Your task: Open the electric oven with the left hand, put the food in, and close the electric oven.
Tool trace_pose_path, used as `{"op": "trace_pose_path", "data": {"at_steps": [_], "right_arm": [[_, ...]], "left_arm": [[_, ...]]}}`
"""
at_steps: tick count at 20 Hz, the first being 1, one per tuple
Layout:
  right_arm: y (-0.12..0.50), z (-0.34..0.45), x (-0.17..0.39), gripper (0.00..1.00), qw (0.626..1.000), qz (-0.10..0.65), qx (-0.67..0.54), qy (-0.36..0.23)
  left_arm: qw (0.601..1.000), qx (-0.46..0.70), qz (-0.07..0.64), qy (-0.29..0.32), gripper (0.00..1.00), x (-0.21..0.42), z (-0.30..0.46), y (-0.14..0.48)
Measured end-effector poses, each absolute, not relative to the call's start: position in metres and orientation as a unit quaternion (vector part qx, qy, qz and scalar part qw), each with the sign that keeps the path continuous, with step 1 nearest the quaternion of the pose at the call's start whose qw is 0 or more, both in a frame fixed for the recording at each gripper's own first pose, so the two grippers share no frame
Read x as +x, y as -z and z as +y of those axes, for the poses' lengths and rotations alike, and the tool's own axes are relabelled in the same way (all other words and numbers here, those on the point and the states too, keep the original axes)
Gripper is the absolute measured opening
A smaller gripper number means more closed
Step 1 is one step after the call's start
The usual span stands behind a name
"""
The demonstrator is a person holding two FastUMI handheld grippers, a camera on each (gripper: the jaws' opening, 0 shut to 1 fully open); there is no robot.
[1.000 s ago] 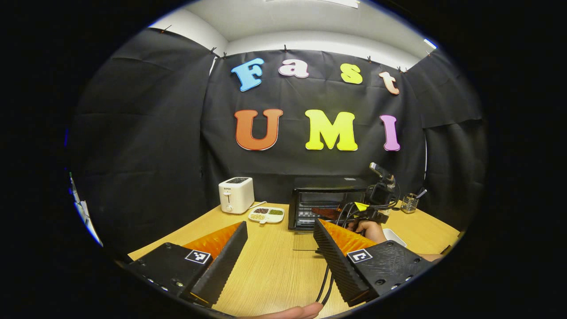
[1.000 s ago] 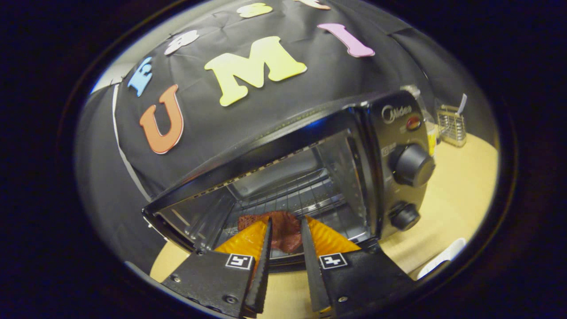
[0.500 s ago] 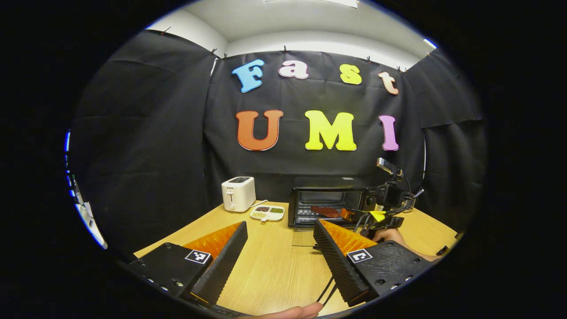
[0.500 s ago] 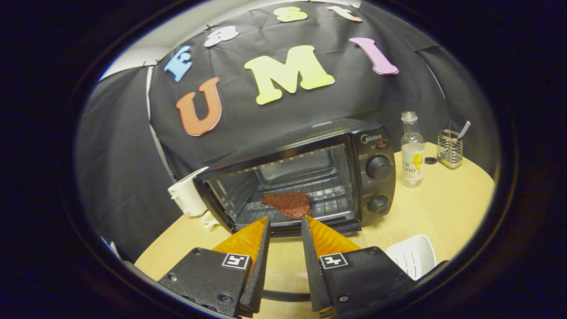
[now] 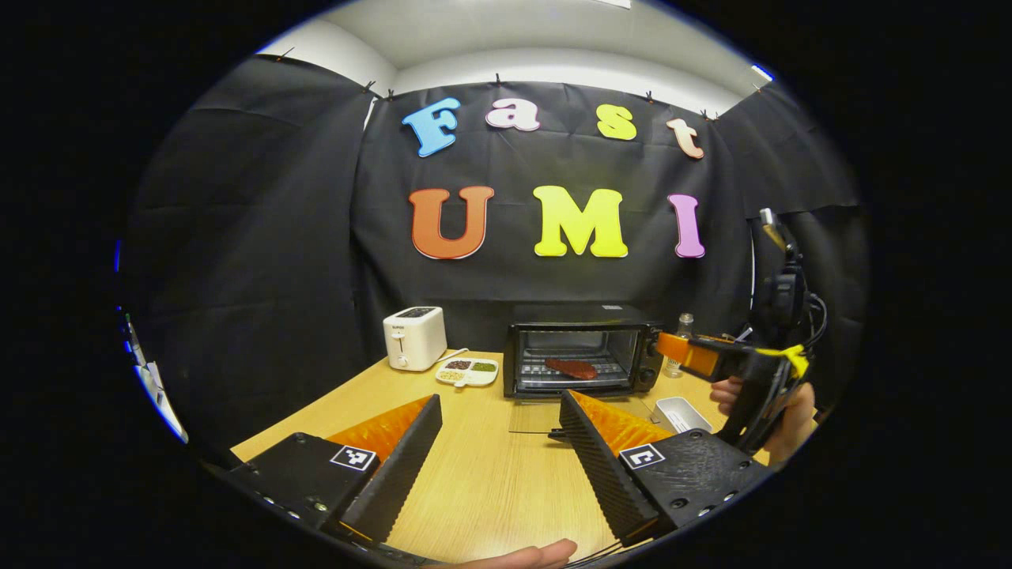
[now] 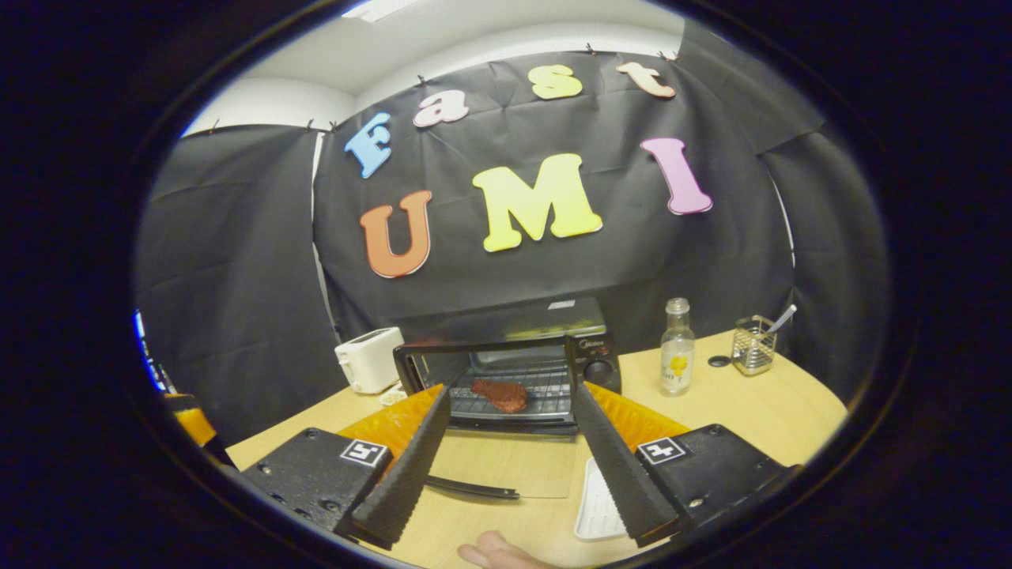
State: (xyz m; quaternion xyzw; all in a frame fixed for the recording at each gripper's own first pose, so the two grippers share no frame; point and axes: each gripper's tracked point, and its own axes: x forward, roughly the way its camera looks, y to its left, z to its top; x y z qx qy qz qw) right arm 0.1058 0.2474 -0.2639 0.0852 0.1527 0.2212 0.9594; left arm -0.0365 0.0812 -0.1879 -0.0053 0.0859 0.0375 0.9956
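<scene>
— Looking along your left claw (image 5: 498,442): its fingers stand wide apart with nothing between them, low over the wooden surface (image 5: 490,482). Your right claw (image 6: 510,450) is spread just as wide and grips nothing.

— Where's the food?

— The steak (image 6: 500,393) lies flat on the rack inside the oven (image 6: 506,371), toward the front. You can see it from the left claw's side too, in the middle of the oven's mouth.

— And the door?

— The door (image 6: 506,466) is down, lying open toward you with its handle at the near edge. Your right claw sits above it, one finger on each side of the opening.

— What else is near?

— A toaster (image 5: 413,337) stands left of the oven, with a divided dish (image 5: 468,370) between them. A bottle (image 6: 676,357) stands just right of the oven, and a wire holder (image 6: 751,344) farther right. A white tray (image 6: 594,506) lies on the surface by your right claw's right finger.

— Can you see my right hand?

— Yes, from the left claw's side: your hand (image 5: 779,407) holds the right claw up at the right, well apart from the oven.
</scene>
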Motion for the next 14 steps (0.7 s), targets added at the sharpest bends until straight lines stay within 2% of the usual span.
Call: {"op": "trace_pose_path", "data": {"at_steps": [7, 8, 9, 11, 12, 13, 14], "right_arm": [[0.167, 0.184, 0.096, 1.0, 0.978, 0.087, 0.049, -0.182], [0.157, 0.175, 0.094, 0.96, 0.98, 0.082, 0.047, -0.174], [0.144, 0.167, 0.091, 1.0, 0.982, 0.073, 0.043, -0.168], [0.123, 0.15, 0.088, 1.0, 0.987, 0.053, 0.03, -0.149], [0.116, 0.142, 0.085, 0.96, 0.989, 0.045, 0.023, -0.141], [0.11, 0.135, 0.082, 0.96, 0.99, 0.039, 0.017, -0.132], [0.106, 0.13, 0.078, 1.0, 0.991, 0.033, 0.012, -0.128]], "left_arm": [[0.99, 0.016, 0.14, 0.008, 0.96, 0.002, 0.035, 0.24], [0.988, 0.02, 0.151, 0.015, 0.96, 0.009, 0.027, 0.249], [0.986, 0.022, 0.161, 0.021, 0.96, 0.015, 0.02, 0.258], [0.983, 0.023, 0.179, 0.038, 0.96, 0.027, 0.004, 0.277], [0.98, 0.021, 0.191, 0.049, 0.96, 0.033, -0.005, 0.287], [0.978, 0.017, 0.202, 0.057, 0.96, 0.04, -0.011, 0.297], [0.975, 0.013, 0.213, 0.063, 0.96, 0.046, -0.017, 0.308]]}}
